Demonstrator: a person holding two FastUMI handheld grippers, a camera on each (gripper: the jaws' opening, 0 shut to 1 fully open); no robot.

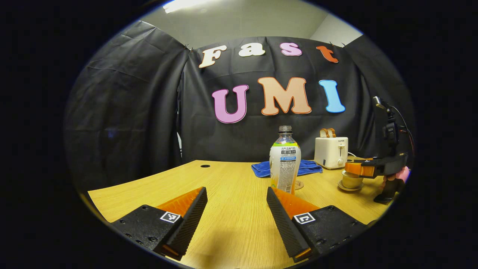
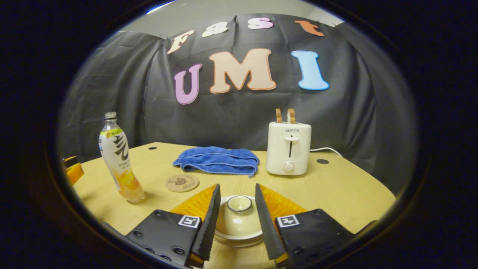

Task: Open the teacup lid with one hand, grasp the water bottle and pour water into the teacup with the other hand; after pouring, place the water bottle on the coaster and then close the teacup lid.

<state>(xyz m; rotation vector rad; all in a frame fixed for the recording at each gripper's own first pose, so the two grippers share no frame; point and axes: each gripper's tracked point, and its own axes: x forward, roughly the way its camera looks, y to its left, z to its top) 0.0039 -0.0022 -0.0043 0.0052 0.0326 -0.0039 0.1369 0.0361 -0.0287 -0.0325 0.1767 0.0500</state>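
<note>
Two fingers of the right gripper point(image 2: 236, 224) sit low over the table point(image 2: 343, 194), one on each side of the teacup lid point(image 2: 239, 218). They are open about as wide as the lid and I cannot tell if they touch it, so the lid is not yet held. It is still on the teacup point(image 1: 352, 180), which stands on a small saucer point(image 1: 349, 187) at the near right of the table. With the lid on, I cannot see if anything is in the cup.

What matters most is the little round knob point(image 2: 239, 203) on top of the lid. It sits right in the middle of the gap, a bit ahead of the fingertips. I think the fingers need to close in and then lift straight up.

Over on the left, the left gripper point(image 1: 236, 194) is wide open and holds nothing. The water bottle point(image 1: 285, 160) stands upright just ahead of it, a little to its right, with its cap off. It is the nearer gripper to the bottle, so that job looks like its own. The bottle has a little drink in the bottom.

The round coaster point(image 2: 182, 183) lies flat between bottle and cup. Farther back are a blue towel point(image 2: 217, 160) and a white toaster point(image 2: 288, 149) with bread sticking up.
</note>
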